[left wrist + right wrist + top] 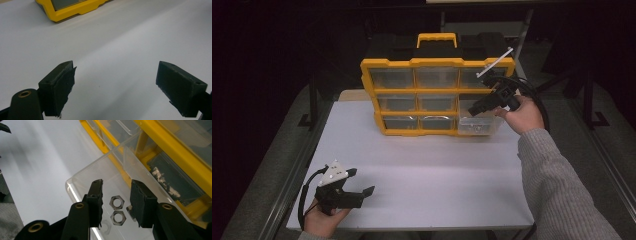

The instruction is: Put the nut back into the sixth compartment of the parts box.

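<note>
A yellow organizer case [412, 92] with clear drawers stands upright at the back of the white table [422, 170]. Its bottom right clear drawer [479, 125] is pulled out. My right gripper [473, 109] hovers over that drawer, open. In the right gripper view its jaws reach into the clear drawer [82, 177] above several steel hex nuts [117, 203]; the right gripper [116, 185] holds nothing. My left gripper [362, 182] rests near the table's front left corner, open wide and empty. In the left gripper view the left gripper [116, 66] faces bare table, with the case's yellow corner [72, 11] far ahead.
A black box with a yellow handle [437, 40] stands behind the case. A metal frame rail [297, 165] runs along the table's left edge. Dark floor surrounds the table.
</note>
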`<state>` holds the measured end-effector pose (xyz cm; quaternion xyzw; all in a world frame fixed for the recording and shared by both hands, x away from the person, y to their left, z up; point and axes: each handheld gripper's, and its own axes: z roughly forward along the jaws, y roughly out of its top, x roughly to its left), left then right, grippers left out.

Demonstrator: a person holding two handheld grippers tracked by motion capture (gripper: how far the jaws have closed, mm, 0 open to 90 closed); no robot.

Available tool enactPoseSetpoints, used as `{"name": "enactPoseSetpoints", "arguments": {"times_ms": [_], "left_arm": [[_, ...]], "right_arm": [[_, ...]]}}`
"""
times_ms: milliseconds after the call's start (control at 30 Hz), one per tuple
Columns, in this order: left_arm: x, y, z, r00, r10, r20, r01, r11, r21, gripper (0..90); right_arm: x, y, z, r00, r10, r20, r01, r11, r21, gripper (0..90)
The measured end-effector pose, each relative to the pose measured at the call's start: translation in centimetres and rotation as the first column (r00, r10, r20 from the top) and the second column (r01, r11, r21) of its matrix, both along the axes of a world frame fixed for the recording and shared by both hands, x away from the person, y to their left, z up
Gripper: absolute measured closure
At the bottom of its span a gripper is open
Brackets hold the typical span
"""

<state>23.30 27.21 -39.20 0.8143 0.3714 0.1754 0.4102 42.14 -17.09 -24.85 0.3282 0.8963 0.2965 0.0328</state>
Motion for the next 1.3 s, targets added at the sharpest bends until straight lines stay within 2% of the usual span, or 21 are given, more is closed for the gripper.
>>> {"name": "enactPoseSetpoints", "arguments": {"times_ms": [167, 400, 800, 1033, 1300], "left_arm": [[0.0, 0.0, 0.0, 1.0000, 0.001, -0.001, -0.001, 1.0000, 0.002, 14.7], [0.0, 0.0, 0.0, 1.0000, 0.001, 0.001, -0.001, 1.0000, 0.002, 14.6], [0.1, 0.0, 0.0, 1.0000, 0.002, 0.002, -0.002, 1.0000, -0.004, 14.7], [0.1, 0.1, 0.0, 1.0000, 0.006, 0.003, -0.006, 0.9999, -0.011, 14.6], [0.1, 0.1, 0.1, 1.0000, 0.005, 0.005, -0.005, 0.9999, -0.011, 14.7]], "right_arm": [[-1.0, -1.1, 0.9, 0.9994, -0.003, 0.034, 0.002, 0.9995, 0.031, 56.8], [-2.3, -3.2, 2.0, 0.9972, -0.034, 0.067, 0.029, 0.9964, 0.079, 49.6], [-4.8, -6.4, 2.9, 0.9900, -0.086, 0.112, 0.076, 0.9924, 0.097, 41.3], [-6.0, -8.1, 2.4, 0.9850, -0.113, 0.130, 0.098, 0.9883, 0.116, 37.3], [-7.5, -10.0, 0.1, 0.9797, -0.152, 0.130, 0.134, 0.9808, 0.142, 30.6]]}}
